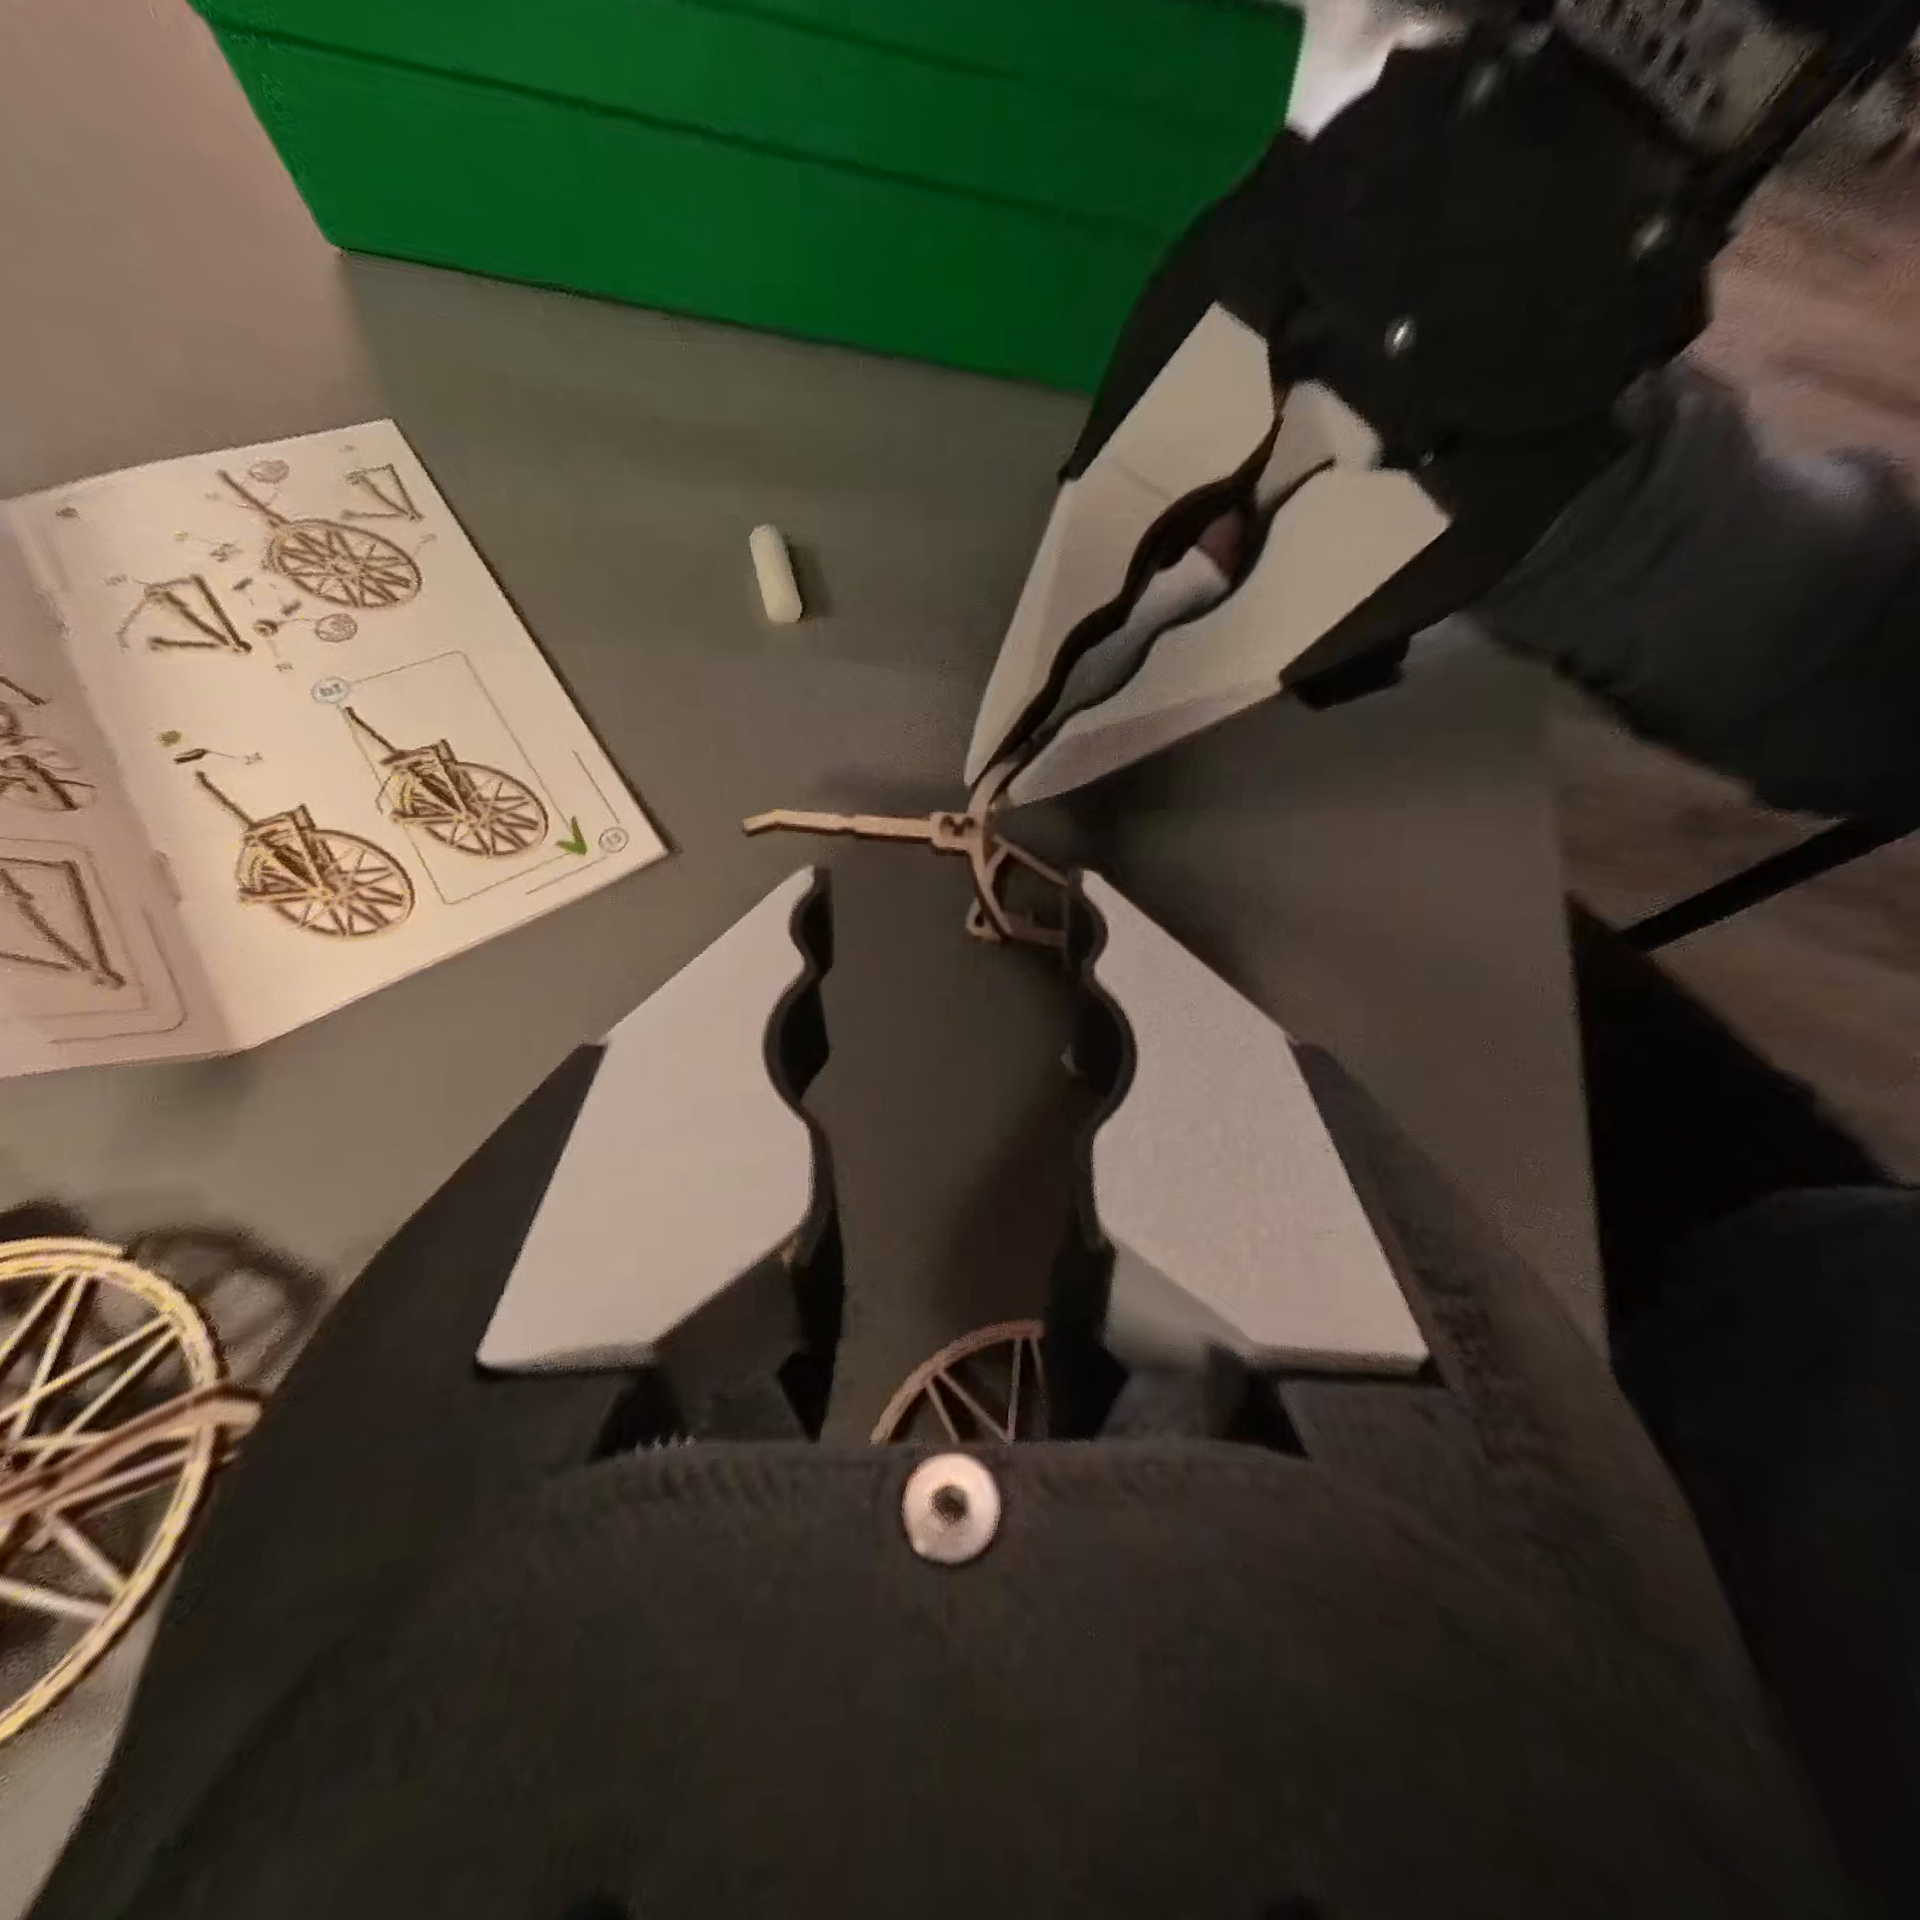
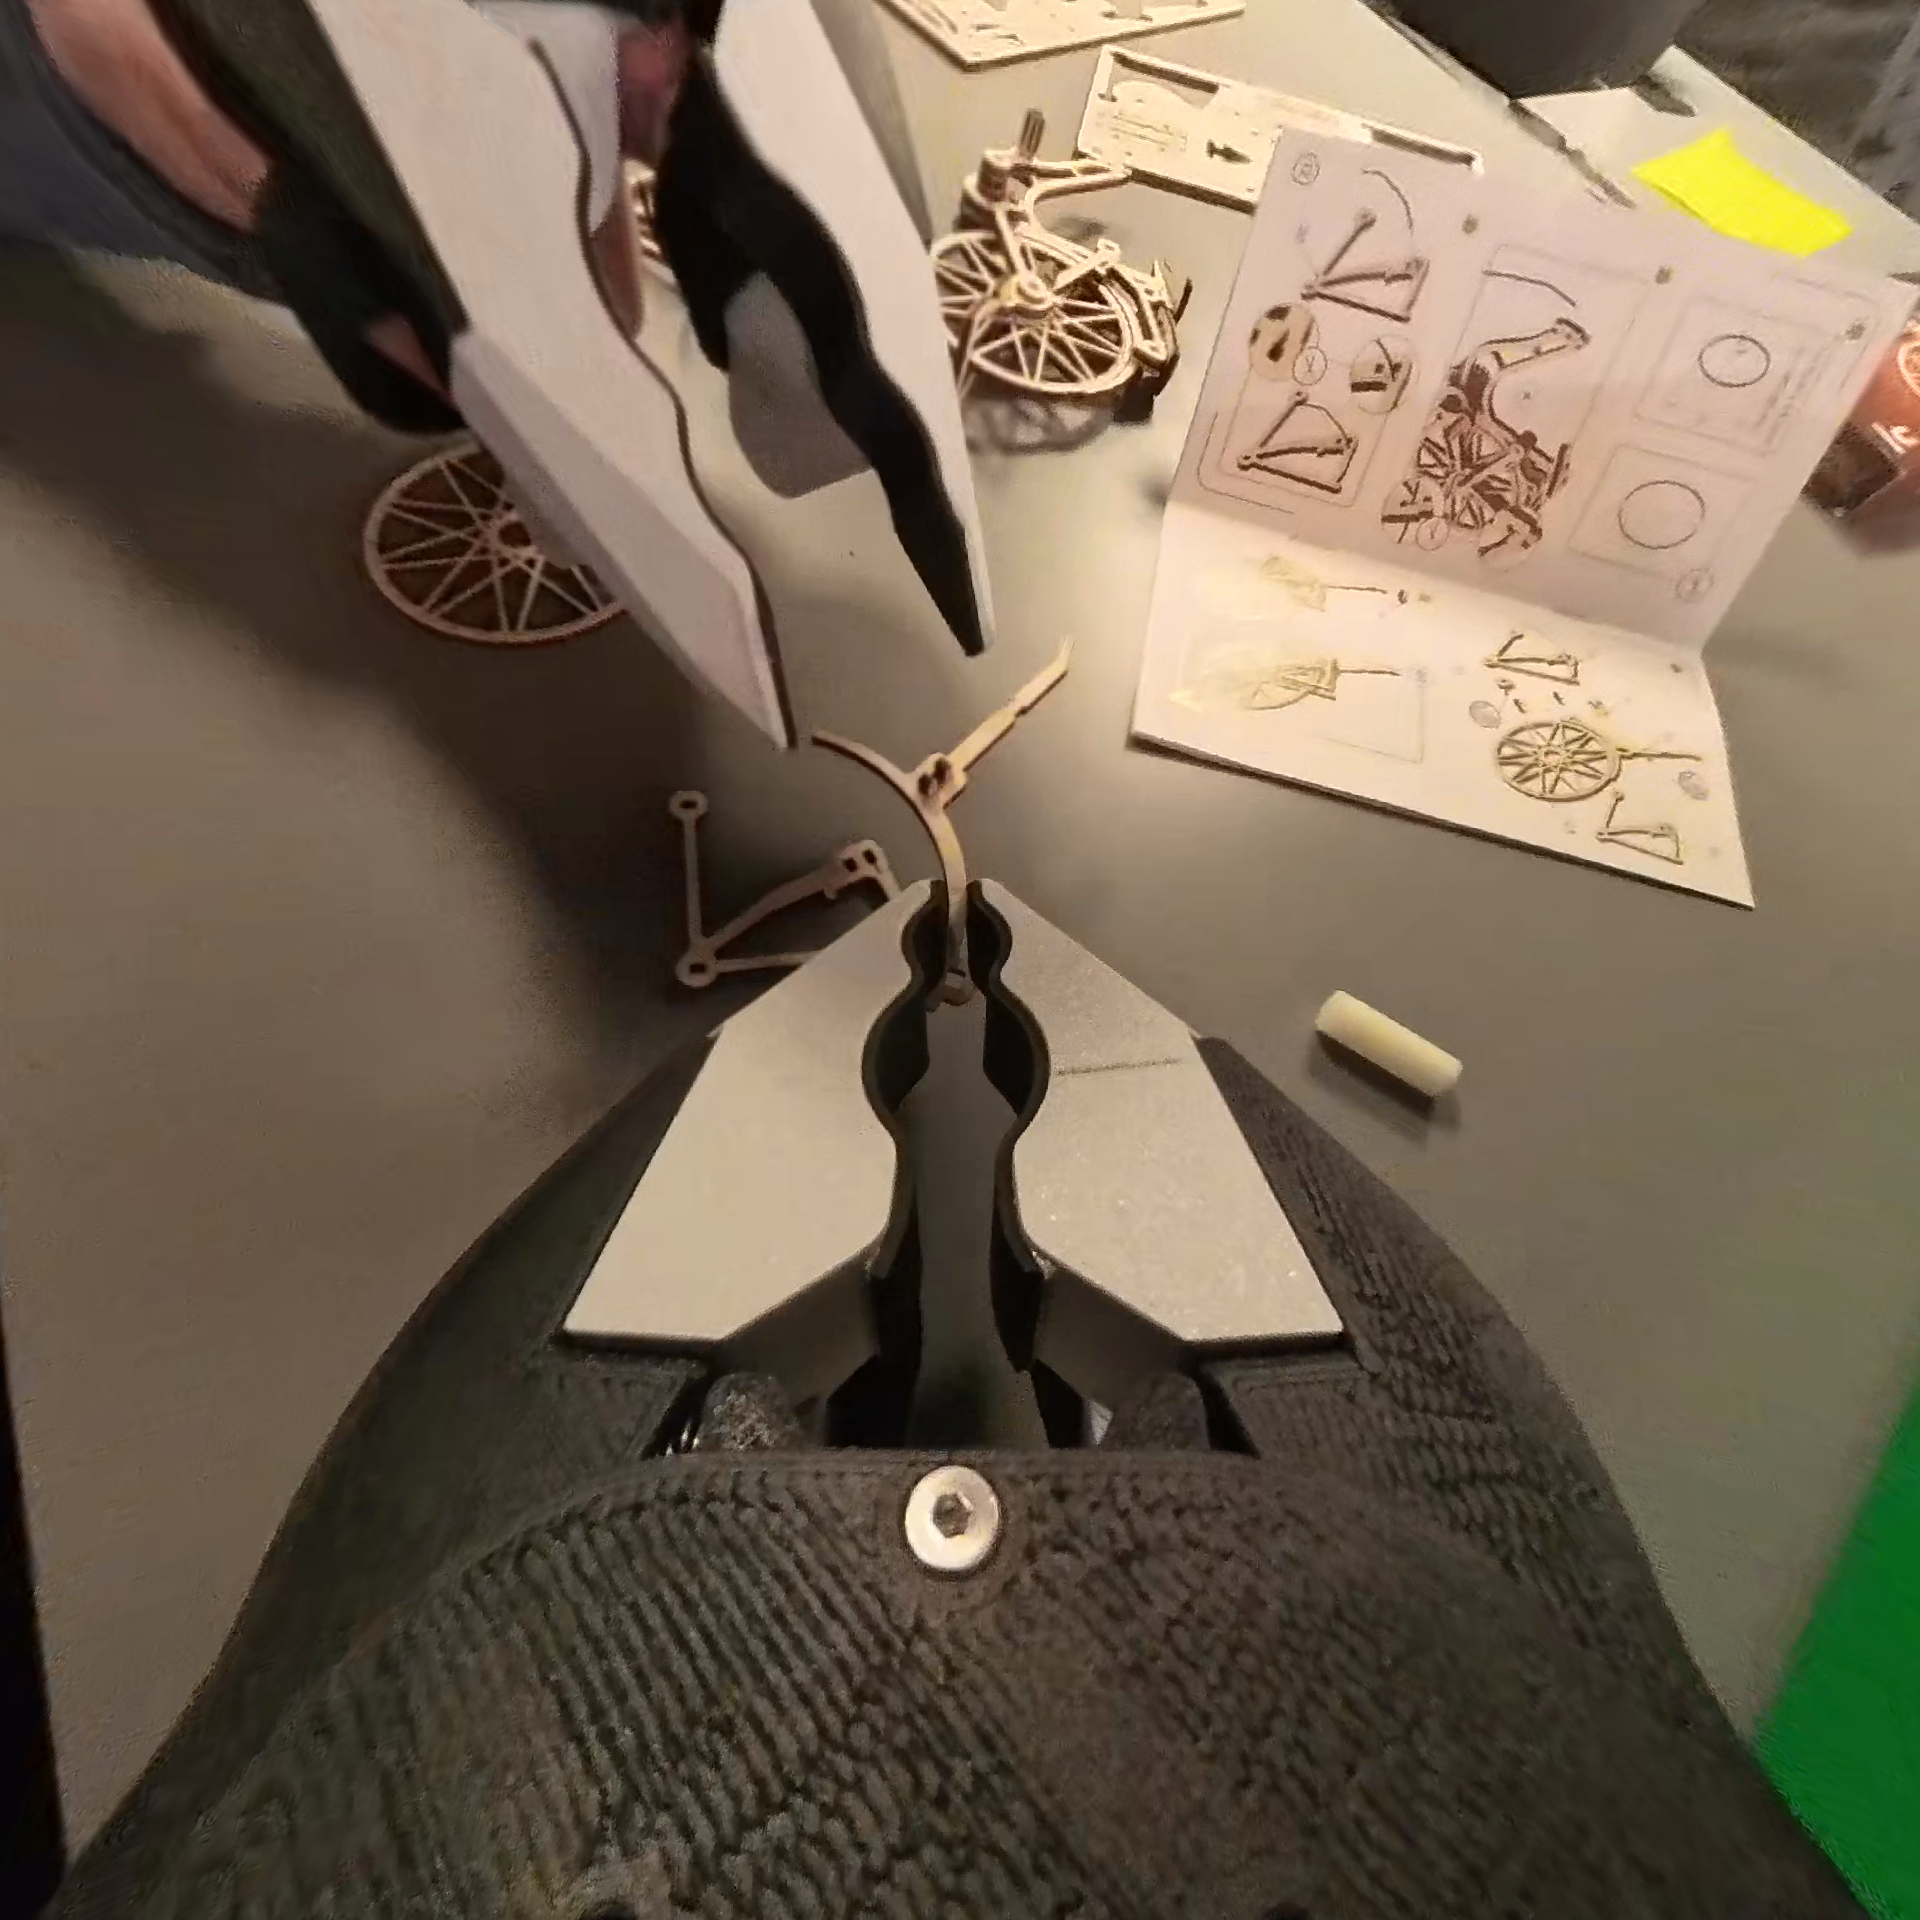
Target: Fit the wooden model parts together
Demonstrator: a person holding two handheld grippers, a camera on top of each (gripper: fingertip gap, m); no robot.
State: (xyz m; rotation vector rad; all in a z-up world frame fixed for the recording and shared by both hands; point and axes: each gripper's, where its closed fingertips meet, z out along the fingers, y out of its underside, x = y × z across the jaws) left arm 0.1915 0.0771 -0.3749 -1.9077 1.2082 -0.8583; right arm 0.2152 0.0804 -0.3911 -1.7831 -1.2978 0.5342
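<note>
My right gripper is shut on the lower end of a thin curved wooden part and holds it above the grey table. A straight wooden arm sticks out from the curve. In the left wrist view the right gripper comes in from the upper right with the same part. My left gripper is open and holds nothing. It faces the part, with the curve's free end close to its fingertips. A flat triangular wooden frame lies on the table under them.
An open instruction booklet lies on the table, and it also shows in the left wrist view. Also there: a white cylinder, a loose spoked wheel, a part-built wheeled model, wooden sheets and a green box. The tips of both grippers are at nearly the same place. From the right gripper's tips to the white cylinder is close to 9 centimetres. It is also in sight in the left wrist view.
</note>
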